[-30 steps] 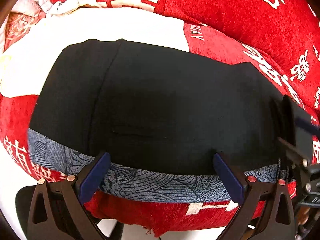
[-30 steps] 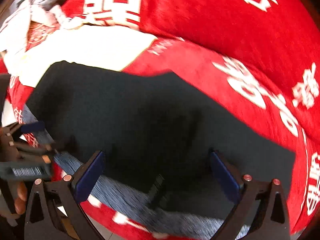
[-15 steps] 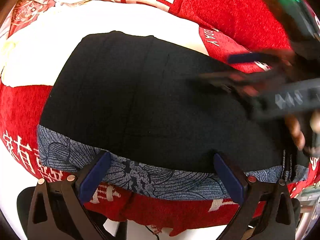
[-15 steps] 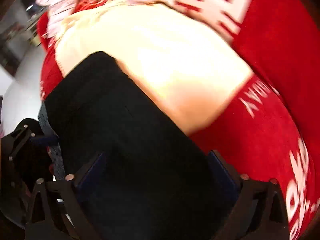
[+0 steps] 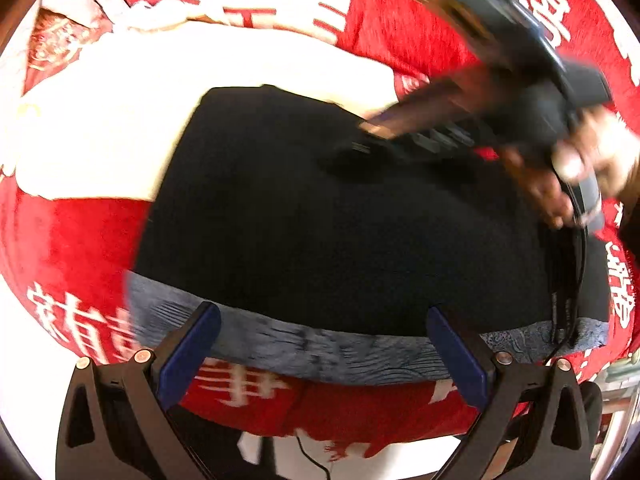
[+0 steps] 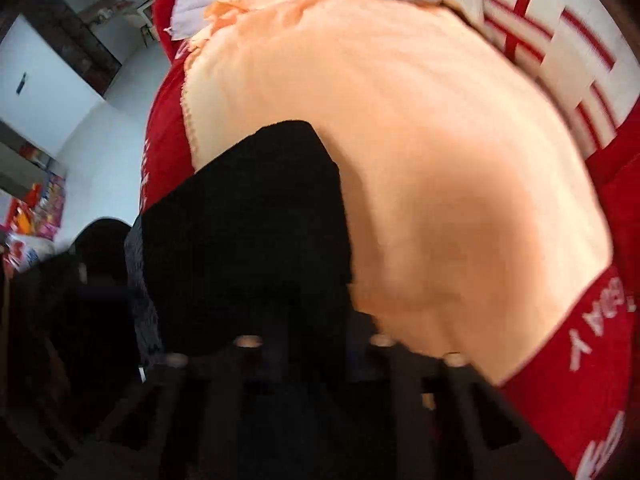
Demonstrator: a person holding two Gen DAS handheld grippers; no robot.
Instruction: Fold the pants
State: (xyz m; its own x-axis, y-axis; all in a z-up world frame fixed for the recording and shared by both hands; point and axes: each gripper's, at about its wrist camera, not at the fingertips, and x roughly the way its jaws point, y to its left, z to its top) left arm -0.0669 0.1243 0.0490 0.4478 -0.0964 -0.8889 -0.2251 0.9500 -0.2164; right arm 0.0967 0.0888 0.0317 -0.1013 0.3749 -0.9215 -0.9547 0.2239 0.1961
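Observation:
The black pants [image 5: 328,220] lie flat on the red bed, over a blue-grey patterned cloth [image 5: 304,348] along the near edge. My left gripper [image 5: 324,344] is open and empty, its blue pads [image 5: 188,352] hovering over the pants' near edge. My right gripper [image 5: 360,152] reaches in from the upper right onto the pants' far edge. In the right wrist view the right gripper [image 6: 312,344] has its fingers drawn close together on the black pants [image 6: 256,240]; the view is blurred.
A red blanket [image 5: 80,232] with white characters covers the bed. A cream blanket [image 5: 120,120] lies left and behind the pants, also in the right wrist view [image 6: 420,160]. Crumpled clothes [image 5: 72,4] sit at the far left. Floor and shelves [image 6: 48,80] lie beyond the bed.
My right gripper swung across to the pants' far edge and closed its fingers from wide open. My left gripper shifted slightly and stayed open.

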